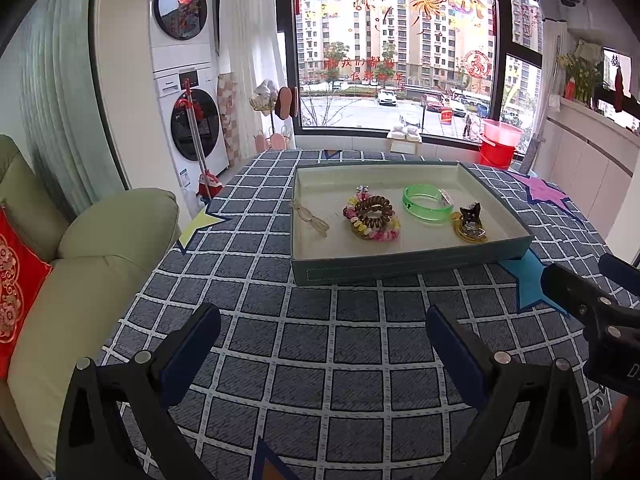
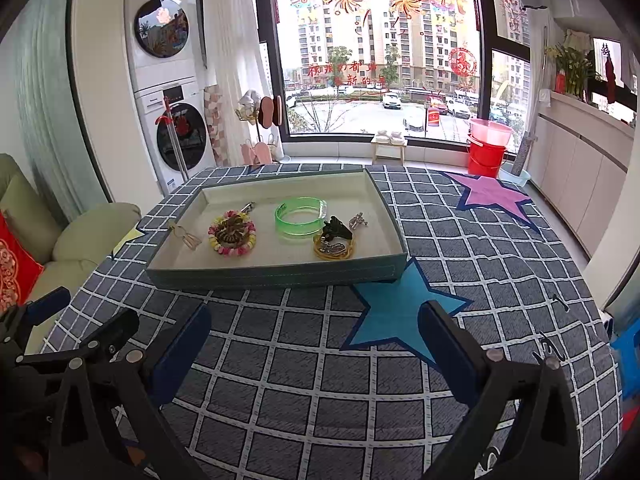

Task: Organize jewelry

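Both the left gripper (image 1: 322,344) and right gripper (image 2: 314,344), fingers spread and empty, hover low in frame before the shallow teal cardboard tray (image 1: 400,270) (centre frame), seemingly because its translucent green plastic bangle (image 1: 426,208) and other jewelry already lie gathered inside.

We are holding the left tool (image 1: 322,334) low in its own frame, fingers spread wide with nothing between them. We are holding the right tool (image 2: 314,334) the same way, fingers wide apart and empty. Each tool is showing at the edge of the other's view: right tool at right, left tool at lower left.
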Demonstrator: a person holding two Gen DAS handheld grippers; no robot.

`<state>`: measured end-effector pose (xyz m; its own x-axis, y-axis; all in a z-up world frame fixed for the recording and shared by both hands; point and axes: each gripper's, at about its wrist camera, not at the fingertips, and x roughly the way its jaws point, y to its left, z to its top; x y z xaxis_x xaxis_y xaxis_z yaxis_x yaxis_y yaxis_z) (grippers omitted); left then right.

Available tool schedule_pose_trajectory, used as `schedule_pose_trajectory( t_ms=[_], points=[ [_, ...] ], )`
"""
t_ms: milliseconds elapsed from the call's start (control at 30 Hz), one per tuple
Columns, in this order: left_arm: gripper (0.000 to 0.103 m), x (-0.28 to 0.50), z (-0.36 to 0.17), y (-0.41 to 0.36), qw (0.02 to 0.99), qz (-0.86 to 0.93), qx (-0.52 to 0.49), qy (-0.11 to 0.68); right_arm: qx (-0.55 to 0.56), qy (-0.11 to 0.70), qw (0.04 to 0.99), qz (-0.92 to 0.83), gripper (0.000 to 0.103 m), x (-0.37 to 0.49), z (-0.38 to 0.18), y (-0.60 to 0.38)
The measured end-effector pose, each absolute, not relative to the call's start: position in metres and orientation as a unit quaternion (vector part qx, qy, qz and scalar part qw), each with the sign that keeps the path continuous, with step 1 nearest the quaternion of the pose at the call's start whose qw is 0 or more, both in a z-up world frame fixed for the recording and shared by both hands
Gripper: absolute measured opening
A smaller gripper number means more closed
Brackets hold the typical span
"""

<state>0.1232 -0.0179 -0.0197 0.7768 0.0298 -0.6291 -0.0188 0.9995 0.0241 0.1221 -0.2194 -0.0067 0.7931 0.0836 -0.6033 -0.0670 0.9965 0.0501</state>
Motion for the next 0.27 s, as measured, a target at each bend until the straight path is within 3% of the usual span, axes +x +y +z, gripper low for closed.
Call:
schedule_pose_trajectory(
  t_ms=[267],
  points=[
    [0.103, 0.1237, -0.0174, -0.0166, 0.943, 0.007, 0.009, 0.333, 0.014, 0.319, 0.947, 0.04, 0.103, 0.1212, -0.007, -0.2159]
  ],
)
